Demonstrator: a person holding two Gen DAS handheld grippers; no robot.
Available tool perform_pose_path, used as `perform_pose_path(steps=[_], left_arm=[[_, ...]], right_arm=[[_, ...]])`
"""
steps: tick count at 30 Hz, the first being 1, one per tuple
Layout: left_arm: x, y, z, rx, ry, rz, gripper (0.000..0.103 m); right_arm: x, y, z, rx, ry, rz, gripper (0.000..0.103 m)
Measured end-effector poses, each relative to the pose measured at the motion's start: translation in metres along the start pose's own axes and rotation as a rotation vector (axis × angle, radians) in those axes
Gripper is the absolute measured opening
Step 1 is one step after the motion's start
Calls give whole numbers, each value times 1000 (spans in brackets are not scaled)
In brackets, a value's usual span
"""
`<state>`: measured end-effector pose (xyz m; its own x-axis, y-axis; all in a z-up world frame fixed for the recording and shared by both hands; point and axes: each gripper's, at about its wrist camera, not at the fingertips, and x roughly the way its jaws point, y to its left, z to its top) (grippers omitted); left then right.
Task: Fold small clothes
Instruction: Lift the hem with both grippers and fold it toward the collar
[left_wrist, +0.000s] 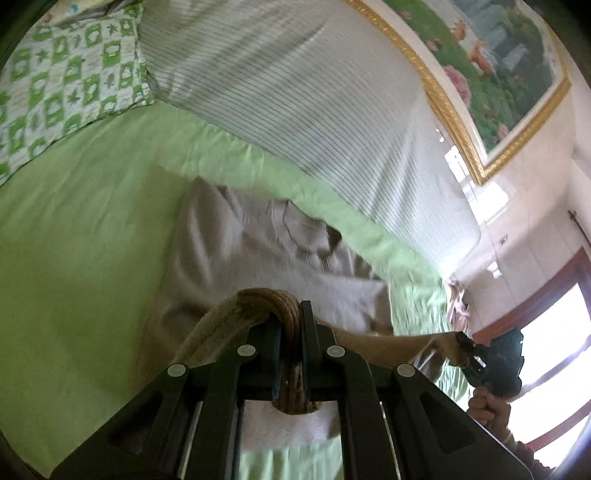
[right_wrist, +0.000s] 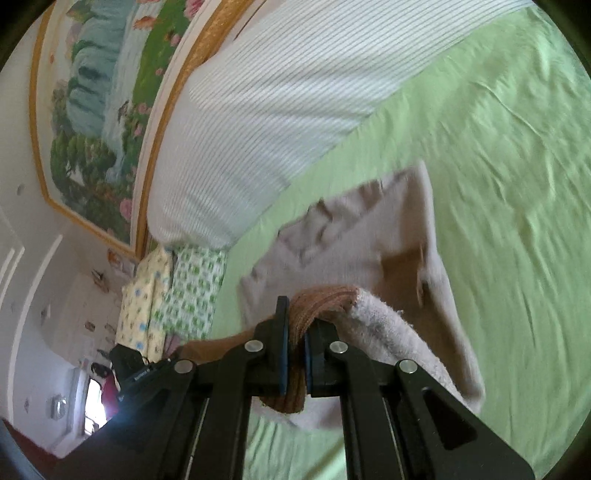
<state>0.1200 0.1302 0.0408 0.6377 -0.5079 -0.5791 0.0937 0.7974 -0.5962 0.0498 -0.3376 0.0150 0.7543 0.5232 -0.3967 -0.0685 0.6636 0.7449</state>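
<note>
A small beige knit sweater (left_wrist: 258, 240) lies partly on the green bed sheet (left_wrist: 81, 240), its ribbed collar toward the striped cover. My left gripper (left_wrist: 291, 321) is shut on the sweater's ribbed hem and lifts it off the bed. My right gripper (right_wrist: 297, 332) is shut on another part of the same hem; the sweater (right_wrist: 362, 236) hangs from it toward the sheet (right_wrist: 509, 166). The hem stretches taut between the two grippers. The right gripper also shows in the left wrist view (left_wrist: 467, 349), and the left gripper shows in the right wrist view (right_wrist: 147, 369).
A white striped cover (left_wrist: 314, 110) runs along the far side of the bed. A green-patterned pillow (left_wrist: 66, 77) lies at one end. A gold-framed painting (right_wrist: 92, 110) hangs on the wall behind. A doorway (left_wrist: 554, 350) is at the right.
</note>
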Motion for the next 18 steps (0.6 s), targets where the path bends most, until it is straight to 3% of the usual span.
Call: perform_pose_path(steps=[9,18], left_arm=[[87,13,69,-26,4,42,6],[157,48,101,-117,27,86,6]], right_arm=[[71,-22,72,38,-14,-45,7],[131,-59,115,66,47,-112,7]])
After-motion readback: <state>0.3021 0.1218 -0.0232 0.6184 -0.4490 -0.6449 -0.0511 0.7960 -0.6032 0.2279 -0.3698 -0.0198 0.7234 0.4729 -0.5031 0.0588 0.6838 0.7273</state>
